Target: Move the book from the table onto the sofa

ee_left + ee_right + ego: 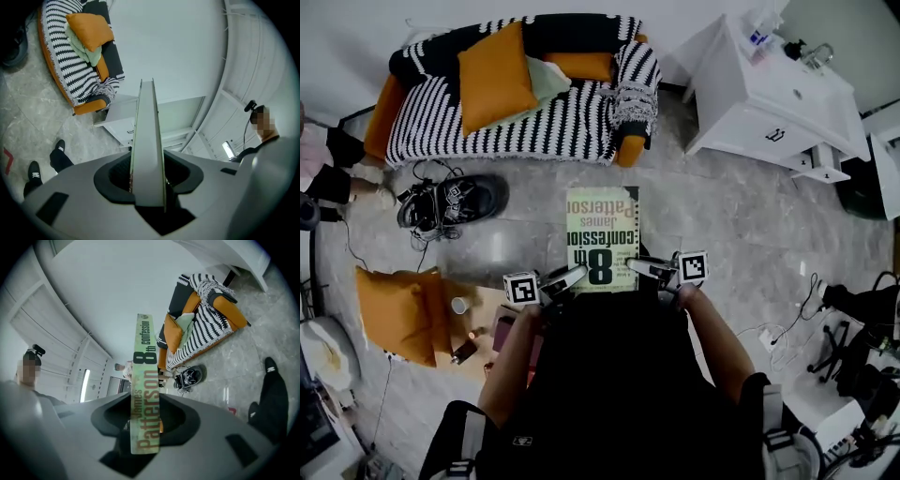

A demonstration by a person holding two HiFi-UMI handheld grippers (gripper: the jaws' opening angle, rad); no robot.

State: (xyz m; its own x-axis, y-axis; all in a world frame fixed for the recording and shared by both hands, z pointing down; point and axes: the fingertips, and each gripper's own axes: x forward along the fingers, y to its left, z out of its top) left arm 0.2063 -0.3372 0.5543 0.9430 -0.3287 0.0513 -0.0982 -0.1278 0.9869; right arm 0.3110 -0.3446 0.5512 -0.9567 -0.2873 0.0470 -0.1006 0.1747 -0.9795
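The right gripper [145, 420] holds a green book [143, 357] between its fingers [220, 427], spine facing us. Behind it stands a striped sofa [208, 331] with an orange cushion [174, 336]. A dark thing, maybe a bag [190, 377], lies nearby.

The book [602, 239] is a pale green paperback with "8th confession" and "James Patterson" printed in dark and reddish letters on its cover and spine. It is held flat in the air, cover up, with its far end towards the sofa [553, 127] and well short of it. The left gripper [572, 277] clamps its page edge [149, 140] and the right gripper [642, 267] its spine [143, 380], both at the near end. The sofa is orange, draped in a black-and-white striped throw, with an orange cushion and a pale green cloth lying on its seat
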